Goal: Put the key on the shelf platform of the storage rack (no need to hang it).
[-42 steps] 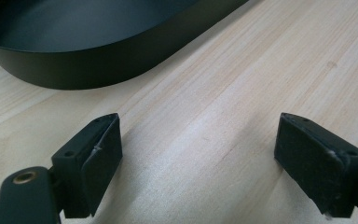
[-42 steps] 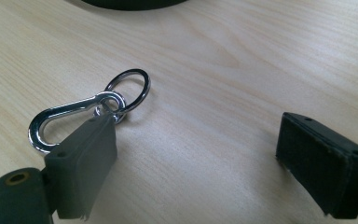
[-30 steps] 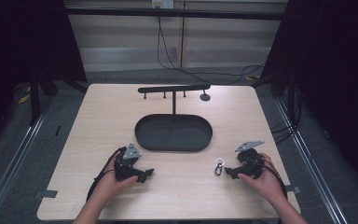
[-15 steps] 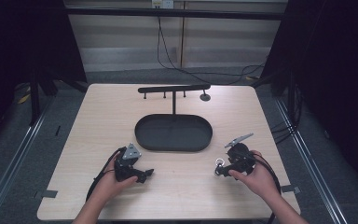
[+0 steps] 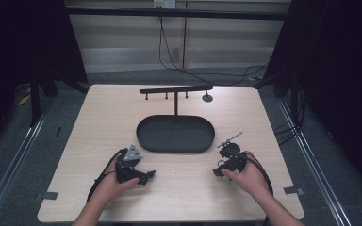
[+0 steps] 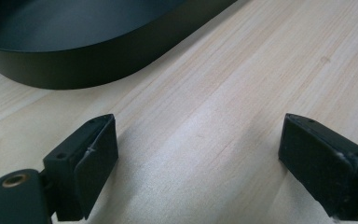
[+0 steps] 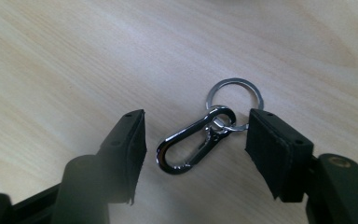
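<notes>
A silver carabiner clip with a key ring lies flat on the wooden table. My right gripper straddles it and its jaws have just been closing. The clip lies between them; the left pad stands clear and the right pad is at the ring's edge. In the high view the right gripper points left and down at the table's front right. My left gripper rests at the front left, open. Between its jaws is bare wood.
A black oval tray sits mid-table, and its wall is just beyond the left gripper. A black post with a crossbar bearing small pegs rises at the tray's far side. Cables trail from both grippers.
My right gripper has moved left over the clip and ring, which now lie under it, and its jaws stand narrower. The left gripper has stayed still.
</notes>
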{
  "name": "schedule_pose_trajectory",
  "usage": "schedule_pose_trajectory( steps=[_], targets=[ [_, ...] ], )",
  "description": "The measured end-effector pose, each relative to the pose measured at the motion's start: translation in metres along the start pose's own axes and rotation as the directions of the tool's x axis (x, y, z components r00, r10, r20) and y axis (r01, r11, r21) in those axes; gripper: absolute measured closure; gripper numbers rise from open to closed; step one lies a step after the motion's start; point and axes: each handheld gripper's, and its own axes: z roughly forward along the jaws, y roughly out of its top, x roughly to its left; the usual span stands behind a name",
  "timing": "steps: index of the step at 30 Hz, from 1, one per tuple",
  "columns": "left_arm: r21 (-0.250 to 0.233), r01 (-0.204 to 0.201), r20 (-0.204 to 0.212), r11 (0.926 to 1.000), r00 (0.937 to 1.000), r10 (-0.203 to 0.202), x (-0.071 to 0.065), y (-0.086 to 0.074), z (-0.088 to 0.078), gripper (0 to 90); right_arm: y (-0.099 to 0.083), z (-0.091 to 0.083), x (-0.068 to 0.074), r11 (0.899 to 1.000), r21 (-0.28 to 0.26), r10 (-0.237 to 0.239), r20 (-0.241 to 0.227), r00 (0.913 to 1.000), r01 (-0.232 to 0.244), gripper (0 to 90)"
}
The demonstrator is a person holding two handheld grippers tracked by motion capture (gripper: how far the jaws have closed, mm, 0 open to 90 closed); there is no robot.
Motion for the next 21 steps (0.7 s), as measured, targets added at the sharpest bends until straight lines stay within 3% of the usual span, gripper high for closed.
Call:
schedule_pose_trajectory(
  steps=[5,8,13,15,21],
  targets=[
    [0.000,-0.001,0.001,1.0000,1.0000,0.001,0.0000,0.0000,0.0001,11.2,0.0018,0.0041,0.0012,0.999,0.032,0.002,0.003,1.0000,-0.002,44.8],
    [0.002,-0.005,0.005,1.0000,1.0000,0.005,0.0003,0.0000,0.0000,10.8,0.0027,0.0041,0.0029,0.999,0.042,-0.024,0.030,0.9992,0.023,50.7],
    [0.004,-0.012,0.013,0.9999,0.9998,0.012,0.0009,0.0000,-0.0001,10.4,0.0043,0.0027,0.0018,0.998,0.064,-0.022,0.022,0.9995,0.020,62.3],
    [0.003,-0.014,0.014,0.9999,0.9998,0.014,0.0012,-0.0002,-0.0001,10.1,0.0057,0.0025,0.0014,0.996,0.078,-0.044,0.039,0.9982,0.041,67.7],
    [0.002,-0.014,0.012,0.9999,0.9998,0.014,0.0010,-0.0002,0.0001,10.0,0.0086,0.0027,0.0001,0.995,0.094,-0.039,0.032,0.9987,0.036,68.7]
  ],
)
